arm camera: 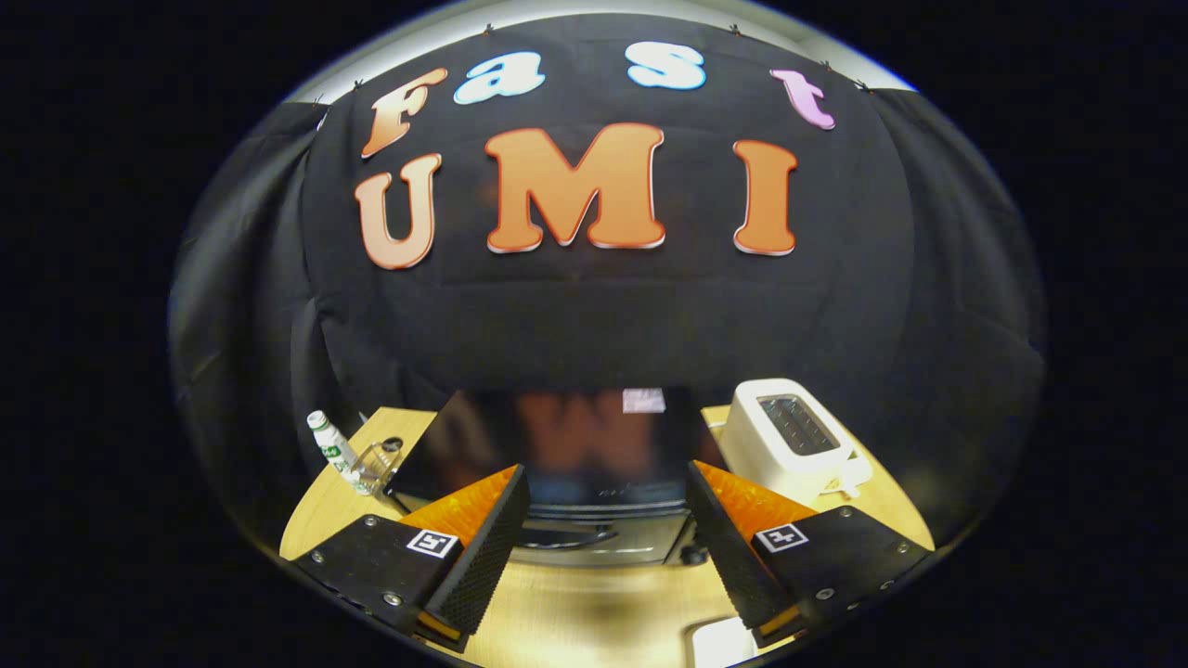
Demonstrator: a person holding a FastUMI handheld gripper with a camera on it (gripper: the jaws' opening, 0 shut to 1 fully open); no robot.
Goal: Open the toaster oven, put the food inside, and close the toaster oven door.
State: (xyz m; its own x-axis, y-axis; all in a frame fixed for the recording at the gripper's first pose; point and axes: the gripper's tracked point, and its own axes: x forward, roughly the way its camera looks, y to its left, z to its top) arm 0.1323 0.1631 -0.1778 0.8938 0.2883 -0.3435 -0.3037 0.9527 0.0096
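On the wooden table, relative to the toaster oven, we note the following.

Toaster oven [575,455]: it sits at the middle of the table [594,594], just ahead of our gripper, with its glossy black top facing us and mirroring the wall behind.
Oven front: we see a metallic strip with a curved handle [566,536] low on the near side of the toaster oven, between the 2 fingers; we cannot tell from this angle whether the door is ajar or closed.
Gripper [608,529]: released, its 2 fingers spread wide and gripping nothing, one at each near corner of the toaster oven and above the bare wood.
Pop-up toaster [789,441]: white, standing just right of the toaster oven, its slot facing up.
Bottle [332,447]: white with a green label, left of the toaster oven, tilted.
Clear container [376,467]: touching the bottle, between it and the toaster oven's left edge.
White object [724,642]: on the table nearer than the toaster oven, beneath the right finger; too cut off for us to say what it is, so we cannot place the food.
Wall [594,315]: black cloth, hanging behind the toaster oven.
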